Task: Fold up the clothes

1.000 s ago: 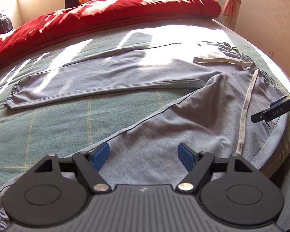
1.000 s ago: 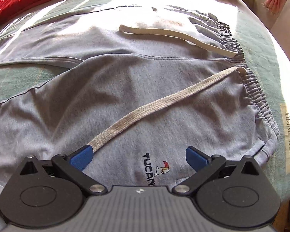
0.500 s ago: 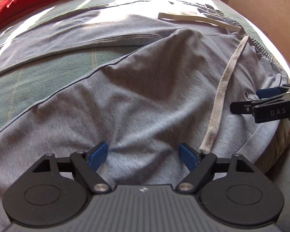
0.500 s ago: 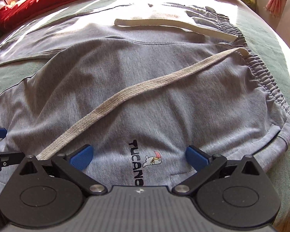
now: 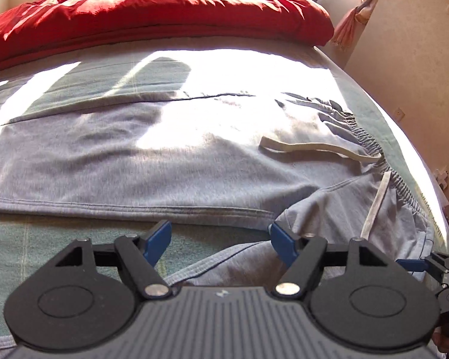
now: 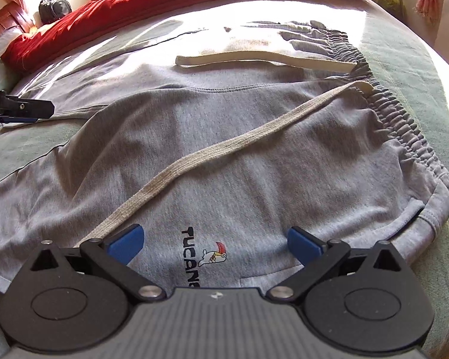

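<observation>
My left gripper (image 5: 220, 242) has shifted to the sweatpants (image 6: 224, 155) inseam; fingers closing, nothing gripped. Right gripper (image 6: 215, 243) open.

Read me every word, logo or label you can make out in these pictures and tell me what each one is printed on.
"TUCAN", last letters hidden behind the right tongs: black print beside a small bird logo on the grey sweatpants.
Strip of print along the bed's edge: too blurred to read.
White mark on the left tongs: cut off, unreadable.
</observation>
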Demonstrator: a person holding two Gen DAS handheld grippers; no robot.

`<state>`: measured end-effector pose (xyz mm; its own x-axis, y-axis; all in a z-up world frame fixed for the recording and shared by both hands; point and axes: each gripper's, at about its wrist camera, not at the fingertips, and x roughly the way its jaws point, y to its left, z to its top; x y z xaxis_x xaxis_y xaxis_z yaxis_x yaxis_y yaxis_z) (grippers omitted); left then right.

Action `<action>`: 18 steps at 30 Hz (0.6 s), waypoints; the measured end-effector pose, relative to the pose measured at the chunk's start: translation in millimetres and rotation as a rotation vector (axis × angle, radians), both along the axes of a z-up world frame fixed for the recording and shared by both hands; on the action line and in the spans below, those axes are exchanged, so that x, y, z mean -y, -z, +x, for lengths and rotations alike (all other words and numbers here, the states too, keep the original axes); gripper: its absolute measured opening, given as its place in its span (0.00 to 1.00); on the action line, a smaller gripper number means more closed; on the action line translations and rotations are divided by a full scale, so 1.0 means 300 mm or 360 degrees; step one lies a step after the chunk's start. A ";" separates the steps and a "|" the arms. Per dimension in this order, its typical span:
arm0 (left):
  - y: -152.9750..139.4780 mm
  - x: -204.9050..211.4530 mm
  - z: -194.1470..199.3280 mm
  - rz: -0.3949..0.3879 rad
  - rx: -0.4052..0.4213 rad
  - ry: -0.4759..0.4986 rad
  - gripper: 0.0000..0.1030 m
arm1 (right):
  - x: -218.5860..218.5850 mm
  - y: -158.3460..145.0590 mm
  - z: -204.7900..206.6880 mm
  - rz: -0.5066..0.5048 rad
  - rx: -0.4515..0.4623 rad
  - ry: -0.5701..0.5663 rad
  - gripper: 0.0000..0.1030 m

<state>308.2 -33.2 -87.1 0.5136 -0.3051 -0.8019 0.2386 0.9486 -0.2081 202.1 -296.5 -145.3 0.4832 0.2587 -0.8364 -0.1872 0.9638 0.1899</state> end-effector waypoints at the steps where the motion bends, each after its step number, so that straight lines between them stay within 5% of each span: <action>1: 0.024 0.013 0.027 -0.0002 -0.0023 0.0013 0.65 | 0.003 -0.001 0.009 -0.0011 0.0002 0.0014 1.00; 7: 0.181 0.026 0.052 -0.0260 -0.0295 0.0018 0.63 | 0.039 0.002 0.061 0.0030 -0.0014 0.0087 1.00; 18: 0.188 0.019 0.166 -0.0634 -0.0271 -0.0041 0.69 | 0.045 0.012 0.096 0.0009 0.0003 0.0096 1.00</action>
